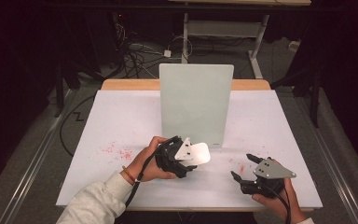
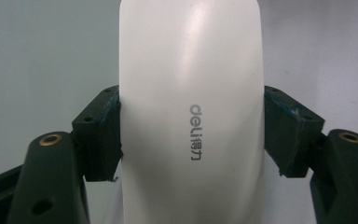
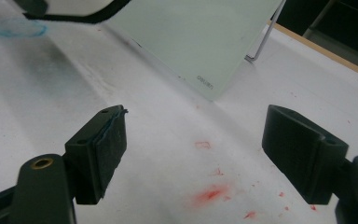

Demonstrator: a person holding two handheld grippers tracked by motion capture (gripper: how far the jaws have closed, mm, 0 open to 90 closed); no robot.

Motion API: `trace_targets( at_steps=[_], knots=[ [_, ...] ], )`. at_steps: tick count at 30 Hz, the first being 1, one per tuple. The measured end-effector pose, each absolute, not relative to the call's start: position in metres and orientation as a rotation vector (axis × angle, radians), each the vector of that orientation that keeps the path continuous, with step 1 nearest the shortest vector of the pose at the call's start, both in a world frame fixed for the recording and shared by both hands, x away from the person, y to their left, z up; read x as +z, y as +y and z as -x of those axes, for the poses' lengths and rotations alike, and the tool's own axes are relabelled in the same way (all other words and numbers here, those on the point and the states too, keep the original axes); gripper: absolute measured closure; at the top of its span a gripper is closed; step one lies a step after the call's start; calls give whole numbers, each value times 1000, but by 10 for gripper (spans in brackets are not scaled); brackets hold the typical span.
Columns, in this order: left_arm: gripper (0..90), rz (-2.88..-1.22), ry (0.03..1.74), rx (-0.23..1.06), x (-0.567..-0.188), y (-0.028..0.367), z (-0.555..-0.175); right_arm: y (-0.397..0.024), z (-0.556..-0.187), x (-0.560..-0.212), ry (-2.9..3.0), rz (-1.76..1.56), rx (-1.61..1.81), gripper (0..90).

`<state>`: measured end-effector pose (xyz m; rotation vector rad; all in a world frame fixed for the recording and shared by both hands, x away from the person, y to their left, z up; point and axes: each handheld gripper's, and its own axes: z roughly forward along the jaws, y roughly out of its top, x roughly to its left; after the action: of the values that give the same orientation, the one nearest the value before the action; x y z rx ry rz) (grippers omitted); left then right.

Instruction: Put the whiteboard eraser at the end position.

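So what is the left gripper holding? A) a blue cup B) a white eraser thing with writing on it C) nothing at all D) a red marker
B: in the left gripper view the two black jaws press on both sides of a smooth white eraser printed with "deli", and the high view shows the left gripper carrying it just in front of the upright board.

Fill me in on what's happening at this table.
A person holds a gripper in each hand. The left gripper is shut on a white eraser, close to the upright glass board. The right gripper is open and holds nothing, above red marks on the white table.
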<state>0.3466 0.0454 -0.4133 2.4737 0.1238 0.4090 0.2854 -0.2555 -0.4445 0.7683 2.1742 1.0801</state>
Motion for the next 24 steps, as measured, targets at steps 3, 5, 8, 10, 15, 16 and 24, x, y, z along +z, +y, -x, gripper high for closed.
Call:
trace_targets(
  at_steps=[3,5,8,10,15,16,24],
  knots=[
    [290,-2521,85,367,-418,42,-344,-255,-285,-444,2174,-768,1080,228],
    [290,-2548,67,342,-422,39,-344,-255,-285,-444,2175,-767,1081,228],
    [290,-2587,47,305,-427,36,-344,-255,-285,-445,2178,-767,1081,228],
    [290,-2606,47,292,-431,33,-345,-255,-285,-445,2181,-764,1077,228],
    [290,-2649,33,249,-438,25,-349,-254,-286,-445,2185,-764,1075,228],
    [290,-2651,26,239,-440,23,-349,-254,-286,-446,2187,-761,1076,228],
    [289,-2670,-1,201,-446,12,-350,-254,-285,-446,2190,-766,1077,228]
  ],
)
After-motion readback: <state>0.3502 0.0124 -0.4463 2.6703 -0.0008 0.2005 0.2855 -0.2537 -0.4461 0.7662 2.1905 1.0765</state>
